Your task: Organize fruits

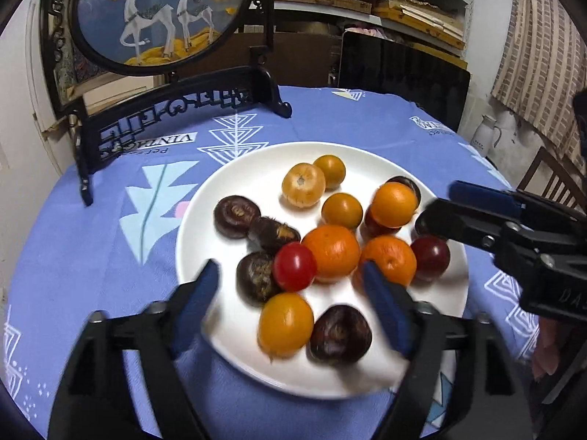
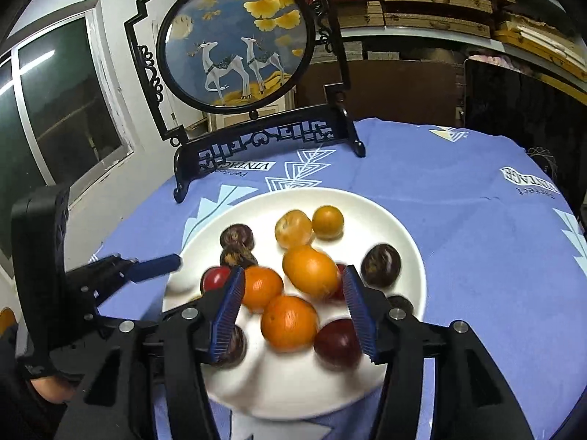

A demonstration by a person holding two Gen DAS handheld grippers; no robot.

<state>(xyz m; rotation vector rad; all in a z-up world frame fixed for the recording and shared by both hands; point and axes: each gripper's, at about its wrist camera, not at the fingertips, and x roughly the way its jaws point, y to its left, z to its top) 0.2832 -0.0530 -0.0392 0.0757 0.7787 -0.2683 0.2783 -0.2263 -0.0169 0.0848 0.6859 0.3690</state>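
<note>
Here both tongs, left (image 1: 290, 293) and right (image 2: 293, 311), gape empty over the fruit plate (image 1: 367, 157).

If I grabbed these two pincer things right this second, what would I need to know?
Left gripper: open, holding nothing, over the near side of the white plate.
Right gripper: open, holding nothing, over the oranges.
All the fruit sits mixed on the plate: oranges, yellow tomatoes, one red tomato, dark chestnuts and dark red fruit.
Done: no fruit has left the plate; nothing is sorted.
Left: all of the organizing. The framed deer ornament stands behind the plate.
</note>
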